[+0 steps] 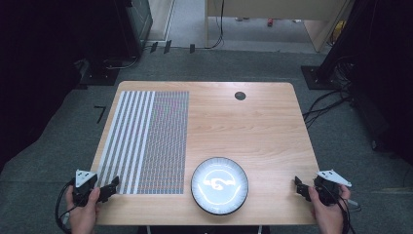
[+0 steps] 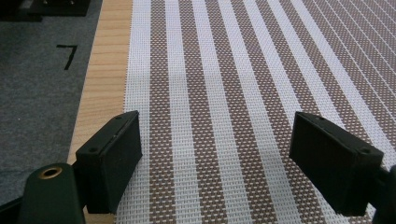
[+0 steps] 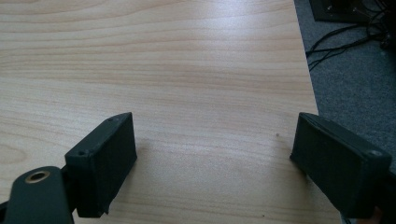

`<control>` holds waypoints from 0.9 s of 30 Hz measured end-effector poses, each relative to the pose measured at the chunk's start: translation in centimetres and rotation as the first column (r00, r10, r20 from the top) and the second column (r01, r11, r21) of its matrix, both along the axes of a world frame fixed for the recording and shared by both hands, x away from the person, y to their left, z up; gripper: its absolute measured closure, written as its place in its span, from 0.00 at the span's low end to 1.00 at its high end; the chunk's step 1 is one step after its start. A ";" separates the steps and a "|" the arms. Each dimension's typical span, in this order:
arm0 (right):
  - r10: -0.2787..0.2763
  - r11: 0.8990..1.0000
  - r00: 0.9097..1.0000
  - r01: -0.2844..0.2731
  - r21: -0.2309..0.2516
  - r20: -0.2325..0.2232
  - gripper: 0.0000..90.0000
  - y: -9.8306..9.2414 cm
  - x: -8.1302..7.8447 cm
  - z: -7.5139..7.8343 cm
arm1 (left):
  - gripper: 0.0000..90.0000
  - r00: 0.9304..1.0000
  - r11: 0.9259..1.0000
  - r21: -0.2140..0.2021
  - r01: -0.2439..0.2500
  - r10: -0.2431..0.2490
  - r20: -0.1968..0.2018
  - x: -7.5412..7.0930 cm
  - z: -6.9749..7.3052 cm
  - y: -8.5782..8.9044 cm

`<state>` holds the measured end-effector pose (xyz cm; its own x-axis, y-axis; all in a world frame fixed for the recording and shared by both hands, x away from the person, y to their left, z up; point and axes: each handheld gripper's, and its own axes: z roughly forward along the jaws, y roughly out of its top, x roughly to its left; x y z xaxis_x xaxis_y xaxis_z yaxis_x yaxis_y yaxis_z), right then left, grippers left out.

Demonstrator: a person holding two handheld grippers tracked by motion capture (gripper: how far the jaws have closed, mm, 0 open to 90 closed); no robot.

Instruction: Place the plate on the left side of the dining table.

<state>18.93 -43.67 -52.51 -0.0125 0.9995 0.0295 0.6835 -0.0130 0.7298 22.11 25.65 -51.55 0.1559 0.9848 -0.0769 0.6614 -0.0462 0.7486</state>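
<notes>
On the wooden table [image 1: 263, 126]: one striped placemat [image 1: 146, 141], one round plate [image 1: 219, 185]. Left gripper [image 1: 113, 186] rests level over the placemat's near-left corner, jaws wide apart, empty. Right gripper [image 1: 298, 186] hovers level at the table's near-right edge, equally wide, empty.

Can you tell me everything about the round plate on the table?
The plate is round and shallow, with a dark ribbed rim and a glossy white middle bearing a dark swirly mark. It looks like glazed ceramic. It lies flat and right way up near the front edge of the wooden table, just right of the striped woven placemat; whether they touch is hard to tell. Nothing lies on it, and nothing else touches it.
</notes>
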 end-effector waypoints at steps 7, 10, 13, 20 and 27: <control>-0.002 1.000 1.000 0.002 0.000 0.000 0.15 0.0 0.0 0.0 | 0.19 1.000 1.000 -0.002 0.000 0.000 0.003 0.0 0.0 0.0; -0.008 1.000 1.000 0.008 0.001 0.003 0.16 0.0 -0.1 0.0 | 0.19 1.000 1.000 -0.001 -0.004 0.004 0.005 0.0 0.0 0.1; -0.015 1.000 1.000 0.015 0.001 0.004 0.16 0.0 -0.2 0.0 | 0.19 1.000 1.000 0.000 -0.006 0.006 0.007 0.0 0.1 0.1; -0.019 1.000 1.000 0.019 0.001 0.023 0.16 0.2 -0.5 0.4 | 0.19 1.000 1.000 0.001 -0.009 0.009 0.014 -0.1 0.1 0.1; -0.007 1.000 0.998 0.006 0.014 0.058 0.16 1.2 -0.8 1.3 | 0.19 1.000 1.000 -0.002 -0.012 0.012 0.027 -0.2 0.2 0.1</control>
<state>18.16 -42.45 -51.17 -0.0085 0.9990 0.0430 0.6400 -0.0276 0.7679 21.94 25.78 -51.32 0.1463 0.9864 -0.0743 0.6418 -0.0375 0.7660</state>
